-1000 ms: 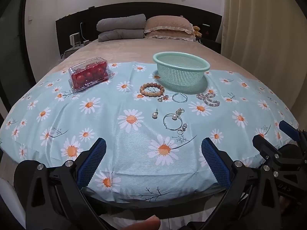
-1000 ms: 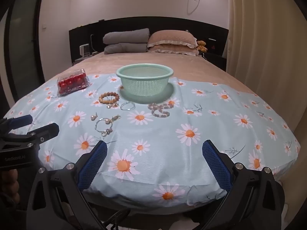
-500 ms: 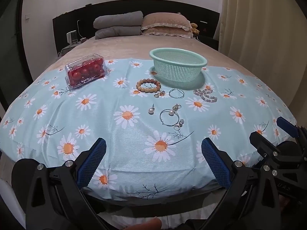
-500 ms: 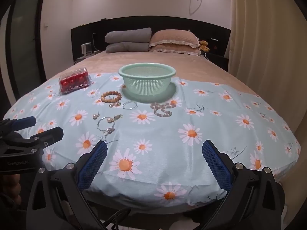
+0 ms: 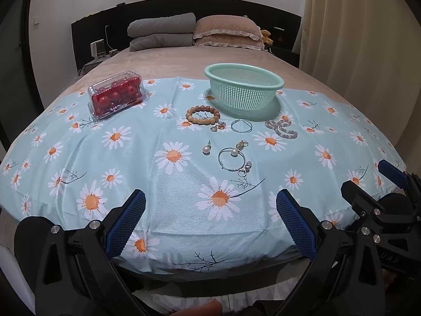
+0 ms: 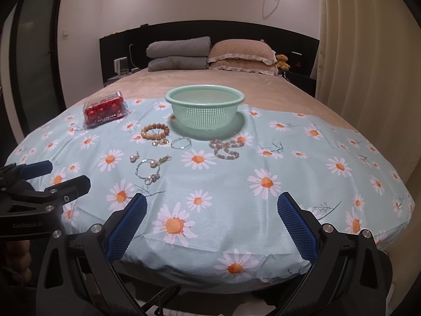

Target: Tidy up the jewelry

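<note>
Jewelry lies on a daisy-print cloth [image 5: 131,158] on the bed. A wooden bead bracelet [image 5: 202,115], a thin hoop [image 5: 241,126], a grey bead bracelet [image 5: 282,127], a pearl earring [image 5: 206,149] and a large hoop with a pearl [image 5: 231,158] lie in front of an empty green mesh basket [image 5: 243,87]. The same pieces show in the right wrist view: bracelet [image 6: 155,131], large hoop [image 6: 148,168], grey beads [image 6: 226,148], basket [image 6: 204,109]. My left gripper [image 5: 210,221] and right gripper [image 6: 211,223] are open and empty at the bed's near edge.
A clear plastic box of red balls [image 5: 115,97] stands at the cloth's back left. Pillows [image 5: 194,33] and a dark headboard are at the far end. A curtain [image 6: 368,52] hangs on the right. The bed edge drops off just below both grippers.
Both grippers have risen and moved slightly toward the bed, so the jewelry sits a little lower and nearer in view. Nothing on the cloth has moved.
</note>
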### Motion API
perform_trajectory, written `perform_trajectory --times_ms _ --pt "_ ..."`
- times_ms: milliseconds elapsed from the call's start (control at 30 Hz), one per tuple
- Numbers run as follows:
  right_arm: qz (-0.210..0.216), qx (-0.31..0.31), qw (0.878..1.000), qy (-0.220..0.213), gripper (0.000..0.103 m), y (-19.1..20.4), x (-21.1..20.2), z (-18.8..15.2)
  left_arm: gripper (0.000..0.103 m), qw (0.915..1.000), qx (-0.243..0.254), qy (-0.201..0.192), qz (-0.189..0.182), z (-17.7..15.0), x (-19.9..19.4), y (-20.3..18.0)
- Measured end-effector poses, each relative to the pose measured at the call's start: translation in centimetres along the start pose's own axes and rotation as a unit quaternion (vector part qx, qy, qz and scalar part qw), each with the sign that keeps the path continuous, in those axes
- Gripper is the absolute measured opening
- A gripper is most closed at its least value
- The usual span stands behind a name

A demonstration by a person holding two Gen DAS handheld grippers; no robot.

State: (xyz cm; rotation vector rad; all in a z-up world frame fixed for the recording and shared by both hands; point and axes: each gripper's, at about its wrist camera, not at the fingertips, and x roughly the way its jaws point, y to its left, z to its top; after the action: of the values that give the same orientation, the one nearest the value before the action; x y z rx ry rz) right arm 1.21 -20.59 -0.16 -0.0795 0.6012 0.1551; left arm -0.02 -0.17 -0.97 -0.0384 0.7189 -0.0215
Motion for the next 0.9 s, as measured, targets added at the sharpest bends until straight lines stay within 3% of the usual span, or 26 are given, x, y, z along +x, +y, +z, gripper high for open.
perform_trajectory --times_ms 900 --pt "0.003 0.0 1.0 0.022 0.095 0.2 1.4 -0.1 0.097 0.9998 -0.007 0.018 0.002 0.3 1.1 0.6"
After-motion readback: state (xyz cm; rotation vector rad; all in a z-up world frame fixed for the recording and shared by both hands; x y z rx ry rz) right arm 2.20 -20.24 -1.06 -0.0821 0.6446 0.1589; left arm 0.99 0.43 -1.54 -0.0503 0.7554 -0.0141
